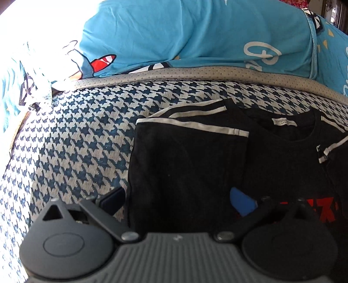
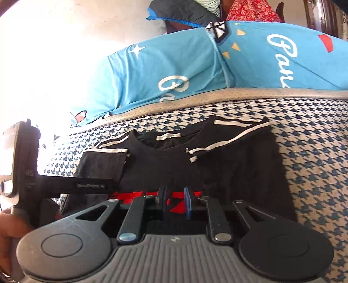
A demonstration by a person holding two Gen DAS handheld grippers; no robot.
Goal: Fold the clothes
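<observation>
Looking down both claws, I see the black shirt (image 2: 174, 161) flat on the bed (image 2: 315, 152), sleeves folded in, collar away; right claw (image 2: 175, 201) nearly closed over its near hem, left claw (image 1: 178, 201) spread wide

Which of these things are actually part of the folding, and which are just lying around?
Part of the job:
- black shirt, sides already folded in
- left gripper, open wide
- right gripper, open a little

Just lying about:
- blue pillows behind the shirt
- checked bed cover under the shirt
- red cloth at the back
</observation>
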